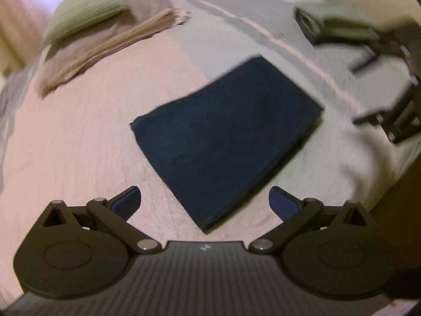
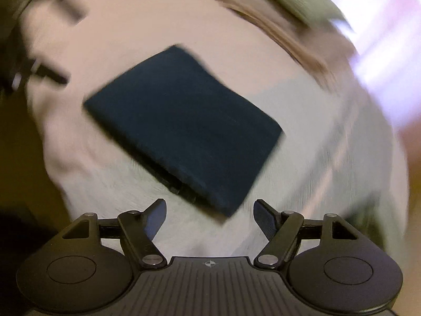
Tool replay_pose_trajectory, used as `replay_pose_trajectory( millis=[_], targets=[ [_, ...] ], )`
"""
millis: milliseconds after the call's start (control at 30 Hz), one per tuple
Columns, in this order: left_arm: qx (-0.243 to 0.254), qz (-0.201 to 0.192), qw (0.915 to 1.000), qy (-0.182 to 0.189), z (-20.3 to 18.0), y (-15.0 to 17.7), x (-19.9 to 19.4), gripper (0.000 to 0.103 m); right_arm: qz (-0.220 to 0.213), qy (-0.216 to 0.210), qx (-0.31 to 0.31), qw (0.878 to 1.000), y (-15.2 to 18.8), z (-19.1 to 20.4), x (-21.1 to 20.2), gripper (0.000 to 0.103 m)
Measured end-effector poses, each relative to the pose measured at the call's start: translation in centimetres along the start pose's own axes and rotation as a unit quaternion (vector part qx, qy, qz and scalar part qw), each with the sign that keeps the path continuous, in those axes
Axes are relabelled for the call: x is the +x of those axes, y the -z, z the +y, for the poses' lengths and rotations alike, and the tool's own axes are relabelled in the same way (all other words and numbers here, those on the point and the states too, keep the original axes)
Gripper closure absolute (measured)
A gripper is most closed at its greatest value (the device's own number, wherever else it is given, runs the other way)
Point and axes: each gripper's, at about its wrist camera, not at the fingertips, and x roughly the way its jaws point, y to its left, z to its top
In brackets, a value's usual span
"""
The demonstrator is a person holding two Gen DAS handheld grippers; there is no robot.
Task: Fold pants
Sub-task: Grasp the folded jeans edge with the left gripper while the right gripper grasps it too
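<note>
Each camera sits behind its own tongs and looks down and forward over the bed (image 1: 79, 137). The left tongs (image 1: 205, 202) and right tongs (image 2: 210, 217) hang close above it. Both views share the folded pants (image 1: 223, 137) just ahead, seen from opposite sides; the right view is blurred.

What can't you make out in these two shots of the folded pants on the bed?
- Folded pants: how many layers; dark fabric and motion blur hide the folds in both wrist views.
- Right gripper in the left wrist view: blurred, cut by the frame edge.
- Green pillow and brown blanket: smeared in the right wrist view.
- Person: out of frame.
</note>
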Motion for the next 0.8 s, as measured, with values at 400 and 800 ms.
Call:
replay_pose_trajectory(
  millis=[400, 800],
  targets=[
    [0.033, -0.009, 0.9992, -0.020, -3.1, 4.8, 7.3, 0.001, -0.094, 0.097, -0.342, 0.930, 5.0, 7.1, 13.0, 0.029],
    [0.261, -0.059, 0.9555, -0.124, -8.1, 4.0, 9.0, 0.001, -0.049, -0.025, -0.200, 0.978, -3.8, -1.3, 7.7, 0.067]
  ],
)
